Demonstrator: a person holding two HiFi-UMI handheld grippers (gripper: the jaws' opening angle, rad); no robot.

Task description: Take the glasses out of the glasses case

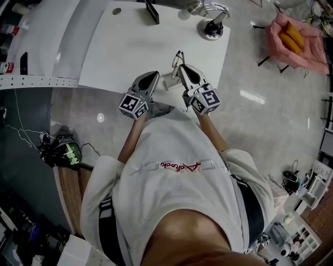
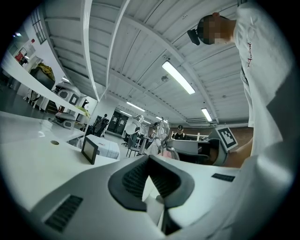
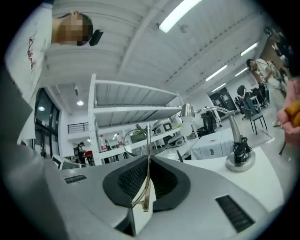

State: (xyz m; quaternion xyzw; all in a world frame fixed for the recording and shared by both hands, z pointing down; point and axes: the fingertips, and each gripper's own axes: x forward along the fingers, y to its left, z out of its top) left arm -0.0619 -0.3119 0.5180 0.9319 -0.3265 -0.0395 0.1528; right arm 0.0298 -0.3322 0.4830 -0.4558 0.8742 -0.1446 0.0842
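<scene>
Glasses (image 3: 146,154) are being pinched by a temple in the jaws of the right gripper (image 3: 148,185), best eased gently clear of the case (image 1: 167,81) being clamped by those of the left gripper (image 2: 150,178).

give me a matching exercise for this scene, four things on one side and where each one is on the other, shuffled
1 thin metal-framed glasses
2 white glasses case
3 silver desk lamp with round base
4 small black screen

a standing on the white table, left of the lamp
b in the left hand-held gripper
c near the table's far right corner
d in the right hand-held gripper

Pairs: 1-d, 2-b, 3-c, 4-a
</scene>
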